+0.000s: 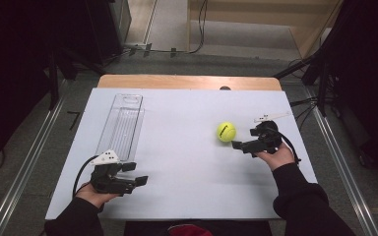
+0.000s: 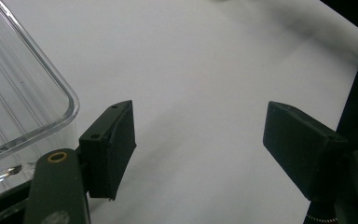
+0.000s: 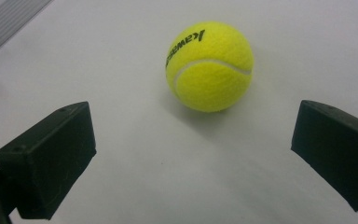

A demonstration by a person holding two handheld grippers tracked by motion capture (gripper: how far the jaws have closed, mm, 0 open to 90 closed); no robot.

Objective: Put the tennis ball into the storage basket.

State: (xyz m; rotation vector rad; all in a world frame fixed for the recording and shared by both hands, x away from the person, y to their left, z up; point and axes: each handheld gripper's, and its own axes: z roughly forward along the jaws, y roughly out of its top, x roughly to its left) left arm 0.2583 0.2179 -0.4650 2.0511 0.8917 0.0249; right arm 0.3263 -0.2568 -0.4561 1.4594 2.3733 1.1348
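At seven o'clock the left gripper [image 1: 134, 173], jaws apart, rests just beside the clear ribbed plastic tray [image 1: 123, 120], its near end partly hidden, while at three o'clock the right gripper [image 3: 191, 154], jaws apart, faces the fuzzy yellow tennis ball [image 3: 209, 66] beyond its tips.

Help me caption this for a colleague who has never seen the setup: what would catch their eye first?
The bright yellow tennis ball on the white table, right of centre, stands out at once. The right tool faces it with its jaws wide open, the ball lying just ahead of them and untouched. At the left, a clear plastic tray lies lengthwise, with the open left tool near its close end.
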